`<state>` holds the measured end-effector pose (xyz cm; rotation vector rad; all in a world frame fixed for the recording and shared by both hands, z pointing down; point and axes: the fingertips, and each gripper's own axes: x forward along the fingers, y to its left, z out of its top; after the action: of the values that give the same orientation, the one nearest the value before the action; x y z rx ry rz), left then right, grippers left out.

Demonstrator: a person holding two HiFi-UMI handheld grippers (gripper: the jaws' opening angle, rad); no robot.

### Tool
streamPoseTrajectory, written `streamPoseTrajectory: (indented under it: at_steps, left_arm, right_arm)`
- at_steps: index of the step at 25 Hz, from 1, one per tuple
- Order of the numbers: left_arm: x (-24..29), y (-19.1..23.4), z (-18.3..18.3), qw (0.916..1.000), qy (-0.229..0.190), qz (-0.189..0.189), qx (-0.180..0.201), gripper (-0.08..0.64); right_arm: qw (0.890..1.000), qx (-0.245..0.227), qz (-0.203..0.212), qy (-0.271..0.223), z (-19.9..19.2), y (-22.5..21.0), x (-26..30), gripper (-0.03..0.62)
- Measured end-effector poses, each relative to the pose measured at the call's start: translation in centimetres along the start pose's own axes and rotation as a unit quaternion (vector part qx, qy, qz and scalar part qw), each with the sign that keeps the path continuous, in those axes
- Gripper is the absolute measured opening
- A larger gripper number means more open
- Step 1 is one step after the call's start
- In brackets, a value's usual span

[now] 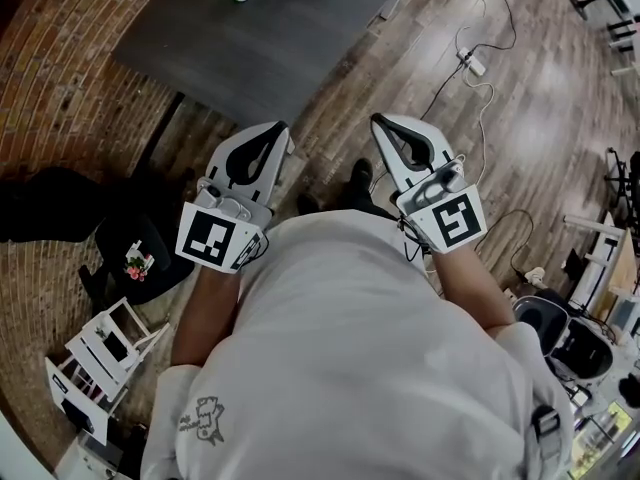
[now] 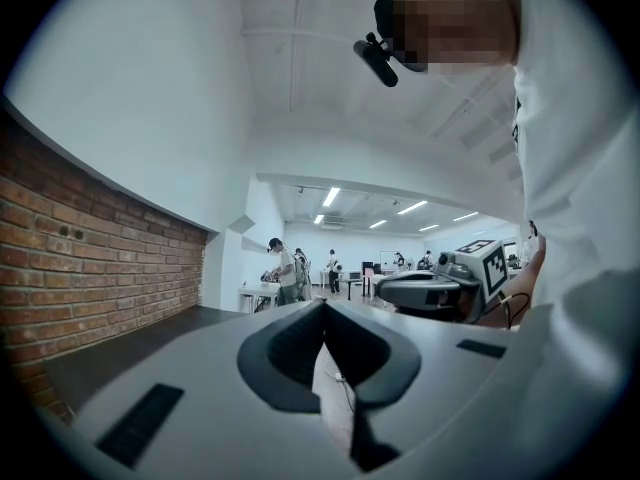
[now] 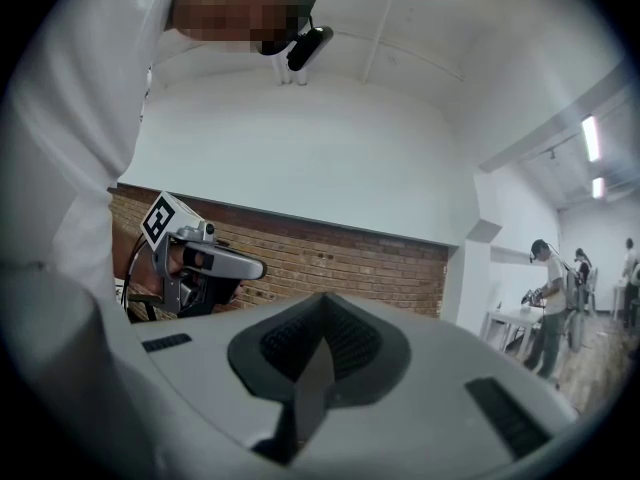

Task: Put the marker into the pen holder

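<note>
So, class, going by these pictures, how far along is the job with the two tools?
Done: nothing that shows. In hand: nothing; the left tool and the right tool are both shut and empty, held level over the wooden floor, short of the dark table. Left: everything. No marker or pen holder is in view, so finding, gripping and placing the marker are all yet to do.

You wear a white short-sleeved T-shirt [image 1: 350,348] with a small cartoon print [image 1: 203,415] on its left sleeve; a grey strap [image 1: 545,430] with a buckle crosses your right shoulder; your left gripper [image 1: 278,130] and right gripper [image 1: 380,123] are pale grey shells with dark pads; each carries a black-and-white marker cube [image 1: 458,220].
</note>
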<state>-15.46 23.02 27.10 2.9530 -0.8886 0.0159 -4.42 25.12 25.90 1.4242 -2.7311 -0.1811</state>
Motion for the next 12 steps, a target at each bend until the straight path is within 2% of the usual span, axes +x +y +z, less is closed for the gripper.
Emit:
streamPoseTrajectory:
  at_steps: [12]
  left_arm:
    - [-0.6,1.8,0.2,0.9999,-0.007,-0.007,-0.005,0.011]
  right_arm:
    - [1.000,-0.007,-0.004,0.007,0.2,0.6,1.6,0.005]
